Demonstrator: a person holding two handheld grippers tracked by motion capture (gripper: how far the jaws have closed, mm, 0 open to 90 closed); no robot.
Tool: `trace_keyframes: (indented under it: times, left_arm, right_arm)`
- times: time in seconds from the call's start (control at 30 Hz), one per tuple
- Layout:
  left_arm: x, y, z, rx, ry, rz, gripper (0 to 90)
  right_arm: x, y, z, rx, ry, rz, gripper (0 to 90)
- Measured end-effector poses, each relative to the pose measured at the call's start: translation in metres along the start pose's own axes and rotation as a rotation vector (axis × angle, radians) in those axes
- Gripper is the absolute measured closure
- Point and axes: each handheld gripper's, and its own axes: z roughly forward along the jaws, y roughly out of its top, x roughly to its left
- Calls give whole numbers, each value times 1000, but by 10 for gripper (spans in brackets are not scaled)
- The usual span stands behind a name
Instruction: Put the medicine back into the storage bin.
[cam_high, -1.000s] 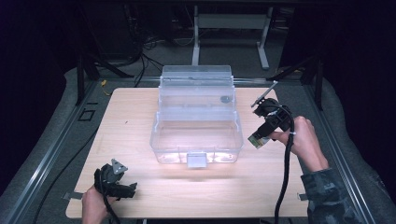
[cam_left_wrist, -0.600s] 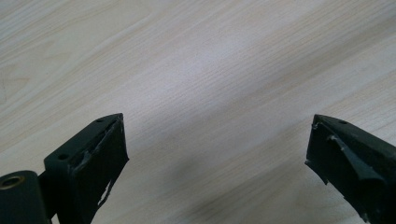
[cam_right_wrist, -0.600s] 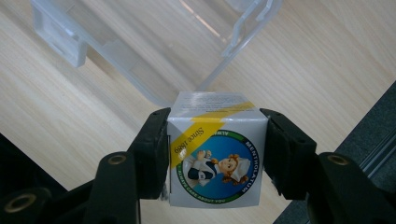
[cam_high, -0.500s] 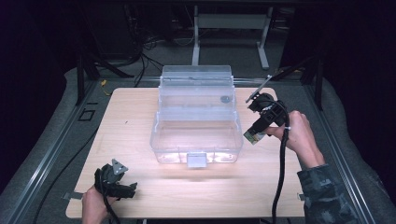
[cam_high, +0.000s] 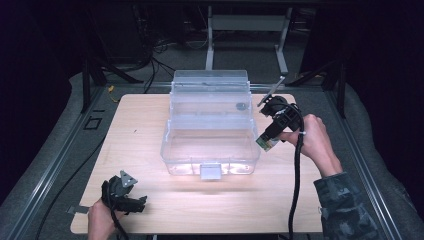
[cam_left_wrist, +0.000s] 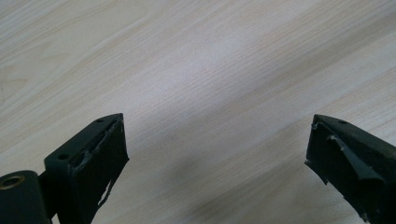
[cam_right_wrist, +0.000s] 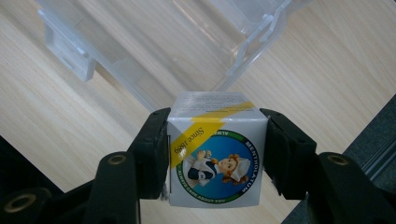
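Jaws of the right gripper (cam_high: 267, 141) are pinching the small white printed cardboard box (cam_right_wrist: 215, 156), which is edging from the table's right edge toward the clear plastic bin (cam_high: 210, 125), probably to go inside, while the left gripper (cam_left_wrist: 217, 163) is idling spread.

**Lettering on the box in my right claw**

The one thing I can read sits on the small white box (cam_right_wrist: 217, 154) that I clamp between the jaws of my right gripper (cam_right_wrist: 217, 158). Seen along those jaws, its print stands upside down. A yellow band across one corner says "Since 1889". Around the blue round picture of a small figure runs a green ring; along one side I read "MENTHOLATUM", along the lower edge words that look like "ALWAYS CARE ABOUT YOU". The fine print on the box's far flap is too small to read.
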Motion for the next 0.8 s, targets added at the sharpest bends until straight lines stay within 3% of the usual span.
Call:
trace_keyframes:
  times: [0.1, 0.17, 0.2, 0.4, 0.43, 0.63, 0.67, 0.7, 0.77, 0.8]
  left_arm:
    - [0, 0, 0, 2, 0, 0, 51]
    - [0, 0, 0, 2, 0, 0, 52]
    - [0, 0, 0, 2, 0, 1, 52]
    - [-1, 0, 1, 8, 1, 3, 53]
    - [-1, 0, 1, 5, 1, 0, 53]
    - [0, -1, 0, 4, 0, -2, 54]
    - [0, -1, 1, 8, 0, -2, 54]
    - [0, -1, 1, 9, 0, -2, 54]
    - [0, -1, 1, 8, 0, -2, 54]
    - [0, -1, 0, 8, 0, -5, 54]
  right_arm:
    - [2, 4, -1, 10, -21, -5, 463]
    - [3, 7, 0, -5, -3, -6, 463]
    - [4, 8, 0, 7, -22, -10, 463]
    - [5, 15, 3, -12, 14, -12, 463]
    - [7, 17, 3, 2, -12, -17, 463]
    - [9, 26, 8, -14, 34, -21, 463]
    - [10, 27, 9, -12, 33, -25, 463]
    - [11, 30, 10, 7, 1, -31, 463]
    - [11, 31, 10, 11, -9, -32, 463]
    - [12, 34, 14, 13, 8, -29, 463]
